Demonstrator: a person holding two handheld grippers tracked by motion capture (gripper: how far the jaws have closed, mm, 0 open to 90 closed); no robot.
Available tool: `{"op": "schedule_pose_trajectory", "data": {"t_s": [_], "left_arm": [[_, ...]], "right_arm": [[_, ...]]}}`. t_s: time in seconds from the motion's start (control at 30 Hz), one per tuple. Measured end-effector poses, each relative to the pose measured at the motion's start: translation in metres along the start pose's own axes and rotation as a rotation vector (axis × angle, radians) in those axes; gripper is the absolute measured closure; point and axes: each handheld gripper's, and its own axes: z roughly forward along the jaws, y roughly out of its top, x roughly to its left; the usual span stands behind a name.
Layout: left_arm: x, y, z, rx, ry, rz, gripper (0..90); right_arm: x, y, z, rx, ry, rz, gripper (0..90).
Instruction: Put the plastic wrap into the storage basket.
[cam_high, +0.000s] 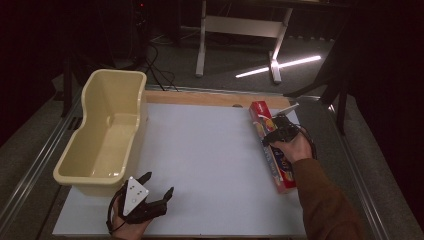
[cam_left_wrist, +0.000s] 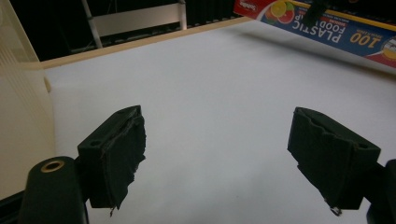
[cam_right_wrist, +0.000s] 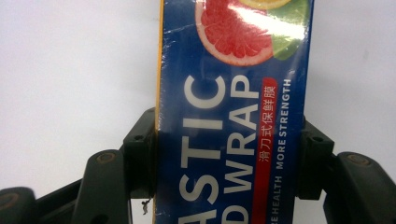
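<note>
Table (cam_high: 210, 165), high view: plastic wrap box (cam_high: 270, 145) at the right edge, right gripper (cam_high: 278, 134) across its middle; beige tub (cam_high: 107, 132) at left, left gripper (cam_high: 157, 187) beside it.
Left gripper view: jaws wide, nothing between.
Right gripper view: jaws clamp the box's long sides.

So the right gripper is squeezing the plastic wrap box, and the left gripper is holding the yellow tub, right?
Not quite. The right gripper does grip the plastic wrap box, but the left gripper holds nothing. The left gripper view shows its jaws wide apart over the bare white table, with the yellow tub off to the side.
</note>
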Motion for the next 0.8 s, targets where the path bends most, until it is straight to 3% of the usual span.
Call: {"op": "schedule_pose_trajectory", "data": {"t_s": [0.2,0.5,0.8], "left_arm": [[0.0,0.0,0.0,-0.001,0.0,0.0,19.0],[0.0,0.0,0.0,-0.001,0.0,0.003,19.2],[0.0,0.0,-0.001,-0.006,-0.001,-0.001,19.2]], "right_arm": [[0.023,0.003,-0.012,-0.053,0.044,-0.038,39.2],[0.06,0.01,-0.033,-0.143,0.168,-0.069,39.3],[0.094,0.02,-0.045,-0.184,0.261,-0.095,39.3]]}}
